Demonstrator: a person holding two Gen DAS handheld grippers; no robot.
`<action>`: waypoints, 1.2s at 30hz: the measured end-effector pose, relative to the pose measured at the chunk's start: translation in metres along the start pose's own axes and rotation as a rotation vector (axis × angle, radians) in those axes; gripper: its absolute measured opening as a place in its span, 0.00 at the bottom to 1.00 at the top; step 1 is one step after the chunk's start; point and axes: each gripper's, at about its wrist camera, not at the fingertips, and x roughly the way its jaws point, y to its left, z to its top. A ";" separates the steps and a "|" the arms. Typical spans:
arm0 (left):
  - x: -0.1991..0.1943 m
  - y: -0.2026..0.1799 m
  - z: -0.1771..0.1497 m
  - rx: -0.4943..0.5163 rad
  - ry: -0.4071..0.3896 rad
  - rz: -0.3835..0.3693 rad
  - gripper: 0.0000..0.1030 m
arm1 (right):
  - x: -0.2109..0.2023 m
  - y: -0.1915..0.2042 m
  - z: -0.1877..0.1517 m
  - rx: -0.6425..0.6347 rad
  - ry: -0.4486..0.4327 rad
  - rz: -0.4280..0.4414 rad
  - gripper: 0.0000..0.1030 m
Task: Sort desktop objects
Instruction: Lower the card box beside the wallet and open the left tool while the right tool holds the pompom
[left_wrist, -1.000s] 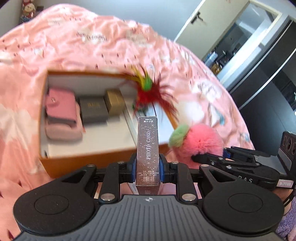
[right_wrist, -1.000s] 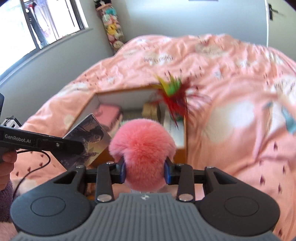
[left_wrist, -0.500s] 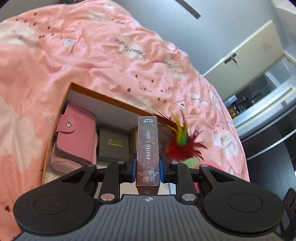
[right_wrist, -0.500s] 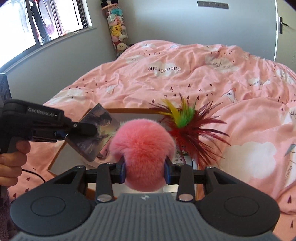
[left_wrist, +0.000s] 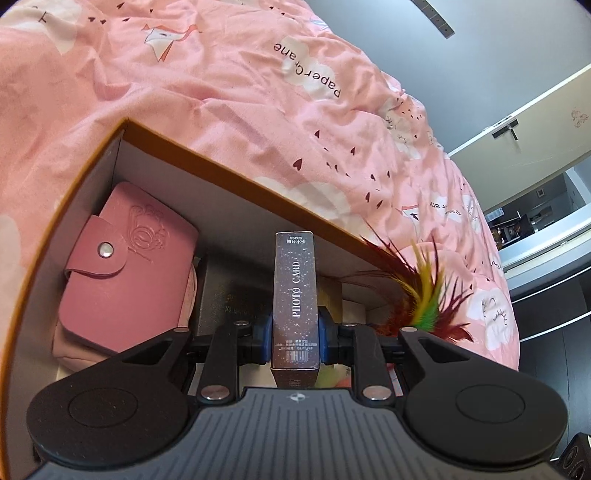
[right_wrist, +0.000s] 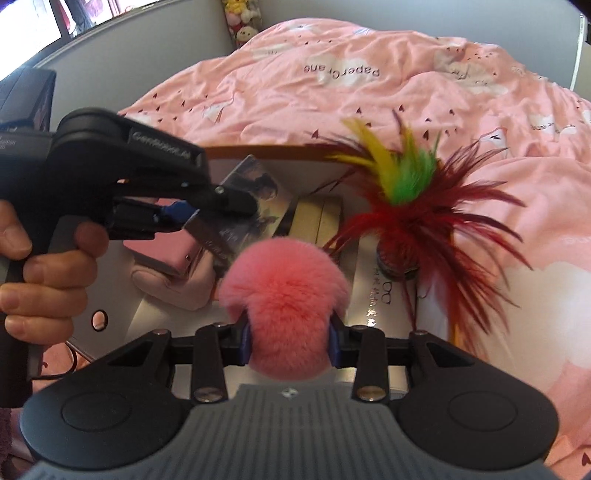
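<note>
- Risk: the photo card box (left_wrist: 294, 295), hanging over the storage box (left_wrist: 236, 168) near its far wall, is likely to land on the dark gift box (left_wrist: 232, 299) or the pink card wallet (left_wrist: 122, 266) and tip.
- Risk: the pink pompom (right_wrist: 286, 306) is at risk of snagging the feather shuttlecock (right_wrist: 410, 206) at the box's right edge.
- Left gripper (left_wrist: 294, 338): narrowly parted jaws clamping the photo card box.
- Right gripper (right_wrist: 290, 345): jaws roughly half spread, squeezing the pompom.

Both wrist views close above box (left_wrist: 236, 173)
</note>
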 end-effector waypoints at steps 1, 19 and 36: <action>0.002 0.002 0.000 -0.010 -0.001 -0.003 0.25 | 0.003 0.000 0.000 0.001 0.011 0.009 0.39; 0.006 -0.003 0.002 0.088 0.018 0.145 0.50 | 0.039 0.008 0.015 0.040 0.088 0.096 0.39; -0.076 -0.009 0.009 0.220 -0.152 0.160 0.42 | 0.020 0.009 0.018 0.053 0.068 0.139 0.39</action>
